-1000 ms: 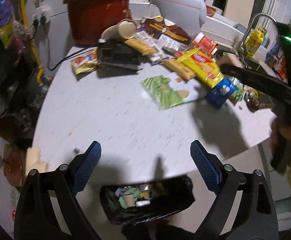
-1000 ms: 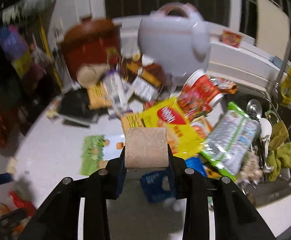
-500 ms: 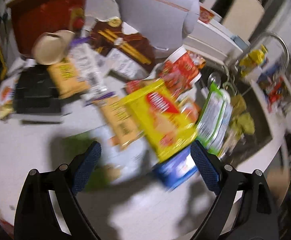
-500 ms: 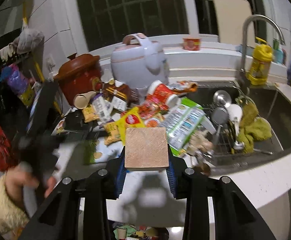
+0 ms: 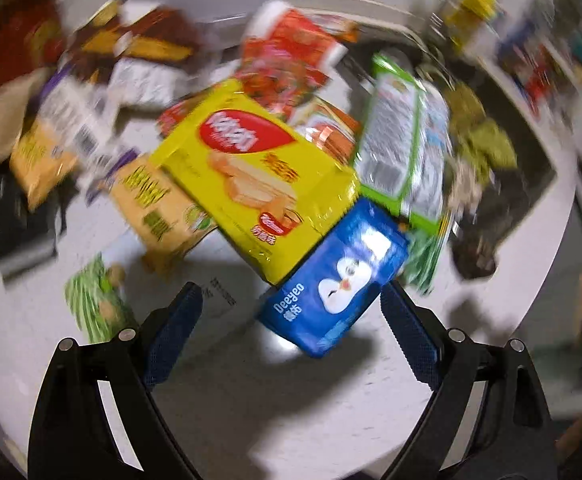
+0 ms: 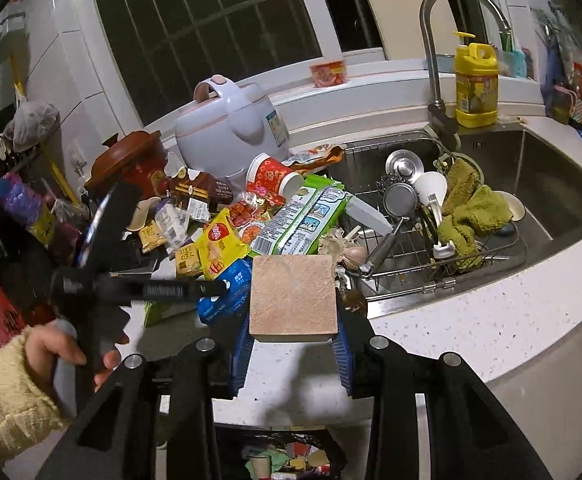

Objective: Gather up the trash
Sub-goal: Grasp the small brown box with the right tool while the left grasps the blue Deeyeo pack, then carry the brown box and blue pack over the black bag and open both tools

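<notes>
Lower centre, right-wrist view: the right gripper [image 6: 293, 354] pinches a tan square block [image 6: 293, 294] directly above the black-lined trash bin [image 6: 283, 458], apparently placed for a drop. Left-wrist view: the left gripper [image 5: 291, 332], spread and empty, frames the blue Deeyeo pack [image 5: 333, 276]; beyond, the yellow wafer packet [image 5: 257, 178] tops the litter heap.

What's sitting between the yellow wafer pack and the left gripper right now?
In the left wrist view, only the blue Deeyeo pack lies between the yellow wafer pack and the open left gripper.
</notes>
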Tool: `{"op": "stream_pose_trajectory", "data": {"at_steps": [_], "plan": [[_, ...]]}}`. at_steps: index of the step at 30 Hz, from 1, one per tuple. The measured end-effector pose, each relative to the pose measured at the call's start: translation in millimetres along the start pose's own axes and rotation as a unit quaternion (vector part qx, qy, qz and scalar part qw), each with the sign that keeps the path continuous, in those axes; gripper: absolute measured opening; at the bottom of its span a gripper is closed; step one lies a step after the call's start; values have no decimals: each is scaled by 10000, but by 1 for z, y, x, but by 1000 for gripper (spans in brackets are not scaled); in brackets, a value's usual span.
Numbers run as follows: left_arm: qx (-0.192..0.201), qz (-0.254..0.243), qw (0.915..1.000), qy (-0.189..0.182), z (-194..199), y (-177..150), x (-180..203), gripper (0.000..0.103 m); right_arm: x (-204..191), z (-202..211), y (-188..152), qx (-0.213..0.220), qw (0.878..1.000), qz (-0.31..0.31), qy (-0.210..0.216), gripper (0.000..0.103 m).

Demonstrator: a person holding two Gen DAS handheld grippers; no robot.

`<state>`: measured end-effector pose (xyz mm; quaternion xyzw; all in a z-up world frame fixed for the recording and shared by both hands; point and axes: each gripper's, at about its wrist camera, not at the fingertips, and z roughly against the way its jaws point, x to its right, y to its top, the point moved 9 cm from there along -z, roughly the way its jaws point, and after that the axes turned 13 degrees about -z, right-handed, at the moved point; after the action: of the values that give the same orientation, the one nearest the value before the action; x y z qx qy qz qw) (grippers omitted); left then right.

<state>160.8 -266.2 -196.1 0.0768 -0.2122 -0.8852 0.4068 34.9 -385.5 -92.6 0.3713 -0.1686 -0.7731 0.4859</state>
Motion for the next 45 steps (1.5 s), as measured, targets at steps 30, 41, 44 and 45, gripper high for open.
{"op": "stream_pose_trajectory", "data": {"at_steps": [30, 41, 44, 45], "plan": [[1195, -276, 9904, -633, 140, -66, -11, 41, -79, -13, -25, -336, 9973, 423, 495, 35], [48, 601, 9967, -536, 140, -267, -23, 41, -145, -3, -149, -1775, 9686, 1471, 933, 35], [-425, 1040, 9916, -636, 92, -321, -24, 41, -140, -27, -213, -2549, 9509, 1551, 827, 35], [-532, 1012, 9916, -599, 77, -334, -23, 41, -136, -39, -240, -2807, 9436, 1574, 780, 35]]}}
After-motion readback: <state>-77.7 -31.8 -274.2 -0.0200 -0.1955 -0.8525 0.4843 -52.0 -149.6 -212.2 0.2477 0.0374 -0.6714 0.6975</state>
